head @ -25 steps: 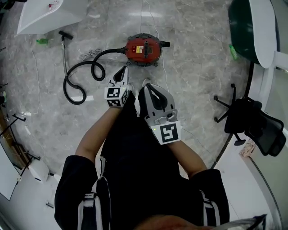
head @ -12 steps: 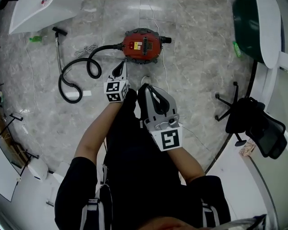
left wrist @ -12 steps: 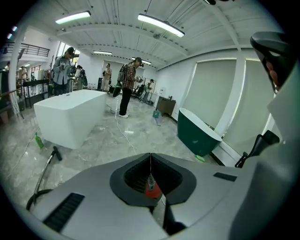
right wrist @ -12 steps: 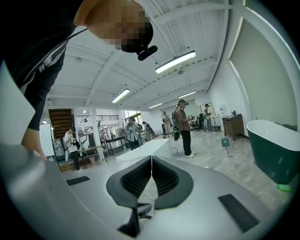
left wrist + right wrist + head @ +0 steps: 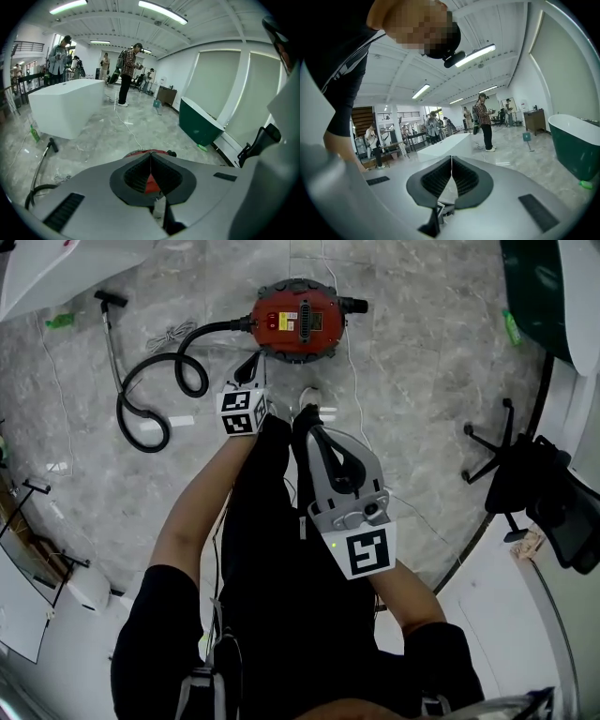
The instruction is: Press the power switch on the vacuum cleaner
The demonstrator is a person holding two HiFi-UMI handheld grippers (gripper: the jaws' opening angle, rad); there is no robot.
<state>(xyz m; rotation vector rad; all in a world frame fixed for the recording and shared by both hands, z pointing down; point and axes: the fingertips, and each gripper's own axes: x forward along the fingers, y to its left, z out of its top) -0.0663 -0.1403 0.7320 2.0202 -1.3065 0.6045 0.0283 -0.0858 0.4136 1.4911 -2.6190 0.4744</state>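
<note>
A red vacuum cleaner (image 5: 298, 321) with a dark base stands on the marble floor at the top of the head view, switches on its top face. Its black hose (image 5: 155, 390) coils to the left. My left gripper (image 5: 251, 366) is shut and empty, its tip just short of the cleaner's near left edge. In the left gripper view a strip of the red vacuum cleaner (image 5: 150, 153) shows past the closed jaws. My right gripper (image 5: 313, 420) is held back near my body, shut, holding nothing, and looks out across the room.
A white bathtub (image 5: 66, 268) sits at the top left, a green tub (image 5: 553, 287) at the top right. A black office chair (image 5: 539, 493) stands at the right. A white cord (image 5: 352, 371) runs over the floor beside the cleaner. Several people (image 5: 129, 72) stand far off.
The left gripper has moved forward toward the vacuum cleaner. The right gripper has drawn back toward my body. The cleaner sits higher in the head view.
</note>
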